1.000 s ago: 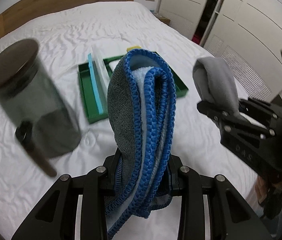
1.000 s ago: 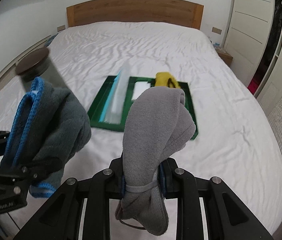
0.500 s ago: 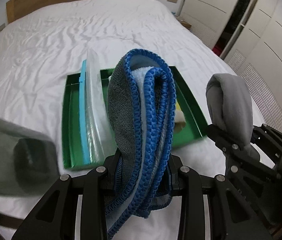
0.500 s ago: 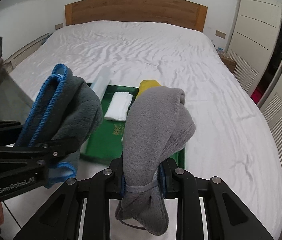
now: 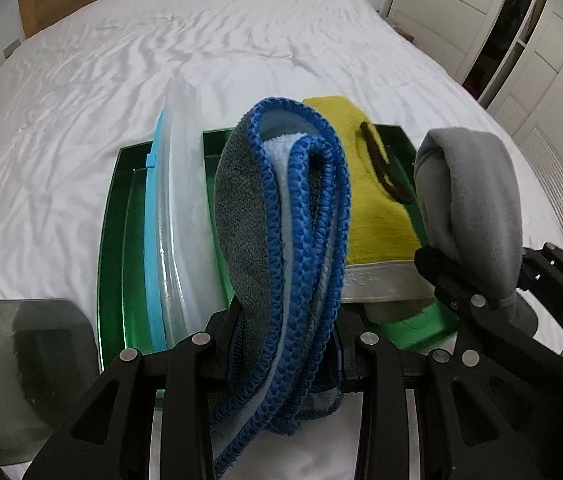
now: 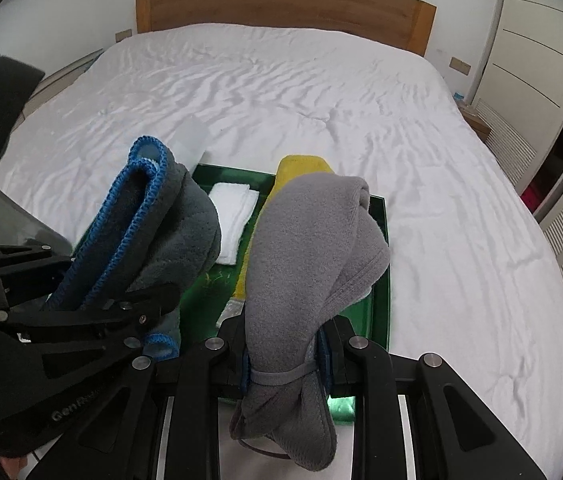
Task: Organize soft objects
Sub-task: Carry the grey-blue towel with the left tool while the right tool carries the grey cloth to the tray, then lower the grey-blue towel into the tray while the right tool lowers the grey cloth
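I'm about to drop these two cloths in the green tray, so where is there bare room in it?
Little room: the green tray already holds the zip bag at left, the white cloth mid-back and the yellow cloth at right. One bare green strip shows in front of the white cloth, beside the yellow one. The white bedsheet right of the tray is open.

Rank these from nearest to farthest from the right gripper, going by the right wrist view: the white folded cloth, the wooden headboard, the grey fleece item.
1. Grey fleece item: clamped in the right gripper jaws, dead centre.
2. White folded cloth: ahead and slightly left, lying in the green tray.
3. Wooden headboard: at the far end of the bed.
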